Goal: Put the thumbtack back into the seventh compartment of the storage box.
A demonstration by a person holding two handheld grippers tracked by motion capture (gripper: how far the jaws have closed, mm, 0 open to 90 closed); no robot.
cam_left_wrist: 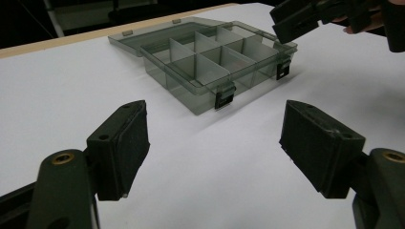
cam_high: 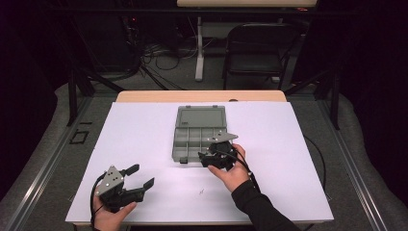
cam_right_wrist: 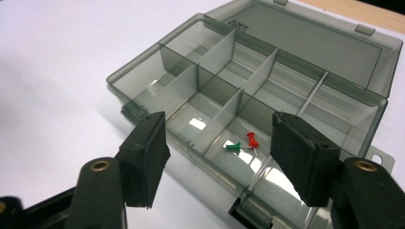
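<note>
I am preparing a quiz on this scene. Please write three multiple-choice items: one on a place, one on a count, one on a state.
1. Where do the pins lie?
A. in a box compartment
B. on the sheet
C. on the lid

2. How many pins are there?
A. one
B. two
C. four

3. How is the box?
A. latched
B. open, lid laid back
C. upside down

Key: 1 A, the pins sit between dividers, near the right tool. 2 B, one red, one green. 3 B, the lid lies flat behind the compartments.

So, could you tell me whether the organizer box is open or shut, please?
Open: the box has its lid laid back flat, dividers exposed, two pushpins inside.
</note>
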